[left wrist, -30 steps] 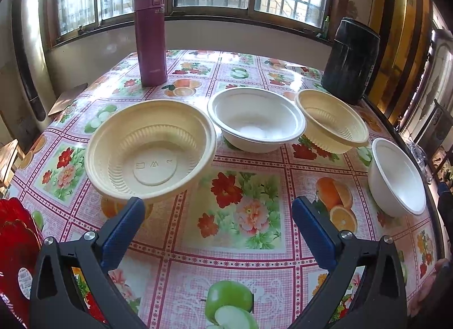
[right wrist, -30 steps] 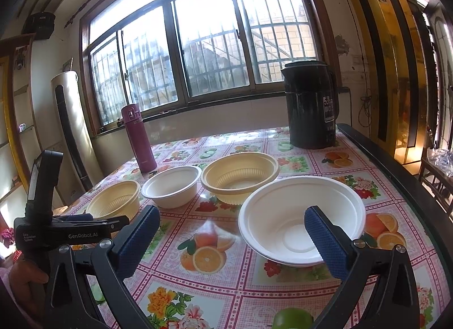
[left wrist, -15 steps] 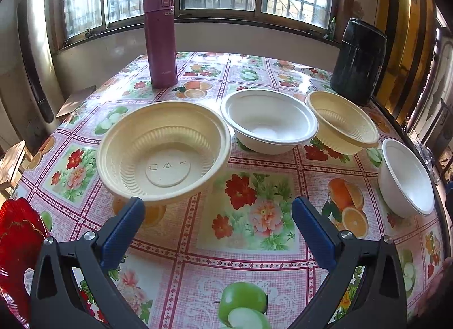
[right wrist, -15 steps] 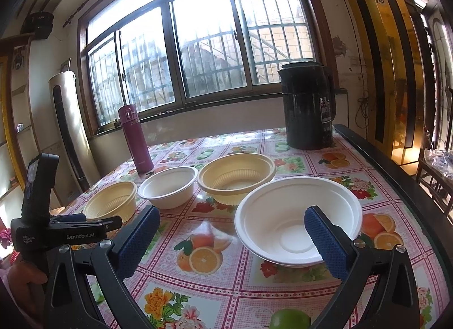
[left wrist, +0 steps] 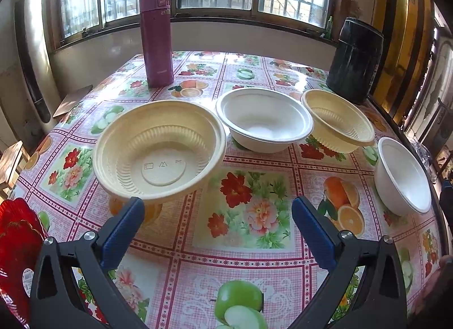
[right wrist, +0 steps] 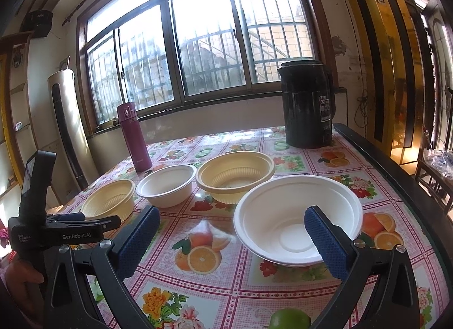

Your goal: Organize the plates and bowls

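Readable markings I can make out from here

I read "GenRobot.AI" on the left gripper (right wrist: 82, 220) body at my nine o'clock, with tiny blurred "Data Acquisition System" beside it; the black kettle (right wrist: 307, 104) at one o'clock shows "55".

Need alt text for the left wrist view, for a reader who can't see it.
Open left claw hovers over a fruit-print table before four empty bowls in a row: yellow, white, yellow, white. A maroon flask and black kettle stand behind.
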`<state>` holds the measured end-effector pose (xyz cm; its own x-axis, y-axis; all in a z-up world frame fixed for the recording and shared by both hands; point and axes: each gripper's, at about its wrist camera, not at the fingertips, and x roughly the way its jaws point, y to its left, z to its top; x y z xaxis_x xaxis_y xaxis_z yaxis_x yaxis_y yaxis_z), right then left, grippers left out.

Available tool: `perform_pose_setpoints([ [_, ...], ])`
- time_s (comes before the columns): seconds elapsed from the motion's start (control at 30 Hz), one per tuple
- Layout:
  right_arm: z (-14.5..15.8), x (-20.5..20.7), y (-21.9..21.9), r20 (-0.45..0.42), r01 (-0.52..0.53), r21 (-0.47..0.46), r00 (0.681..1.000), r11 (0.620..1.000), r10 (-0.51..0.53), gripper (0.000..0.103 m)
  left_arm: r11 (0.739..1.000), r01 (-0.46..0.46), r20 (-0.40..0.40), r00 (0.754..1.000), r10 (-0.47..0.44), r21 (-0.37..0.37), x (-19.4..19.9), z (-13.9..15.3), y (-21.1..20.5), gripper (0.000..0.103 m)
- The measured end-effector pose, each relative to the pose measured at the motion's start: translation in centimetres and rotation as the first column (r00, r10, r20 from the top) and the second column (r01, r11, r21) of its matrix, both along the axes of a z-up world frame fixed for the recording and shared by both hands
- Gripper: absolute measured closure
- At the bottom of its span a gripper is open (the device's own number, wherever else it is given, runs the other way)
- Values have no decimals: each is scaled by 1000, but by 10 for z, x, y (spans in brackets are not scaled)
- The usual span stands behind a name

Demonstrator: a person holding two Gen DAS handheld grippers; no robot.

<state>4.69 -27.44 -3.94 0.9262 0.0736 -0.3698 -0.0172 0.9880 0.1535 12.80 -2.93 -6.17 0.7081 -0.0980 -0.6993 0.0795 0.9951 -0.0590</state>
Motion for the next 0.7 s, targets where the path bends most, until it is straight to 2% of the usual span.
perform_pose_setpoints([
  [0.27, 10, 4, 22, 40, -12, -58, 999, 998, 15, 0, 1000, -19, 21, 1000, 18, 24, -17, 14, 7, 0],
  [0.43, 25, 26, 38, 22, -89, 60, 996, 994, 88, 0, 1000, -28, 45, 999, 27, 14, -42, 47, 36, 0],
  [0.6, 49, 48, 63, 33, -147, 210, 989, 967, 143, 0, 990, -129, 118, 986, 122, 54, -64, 87, 82, 0],
  [0.7, 65, 54, 88, 70, -166, 245, 986, 955, 153, 0, 980, -180, 156, 974, 165, 86, -74, 102, 105, 0],
])
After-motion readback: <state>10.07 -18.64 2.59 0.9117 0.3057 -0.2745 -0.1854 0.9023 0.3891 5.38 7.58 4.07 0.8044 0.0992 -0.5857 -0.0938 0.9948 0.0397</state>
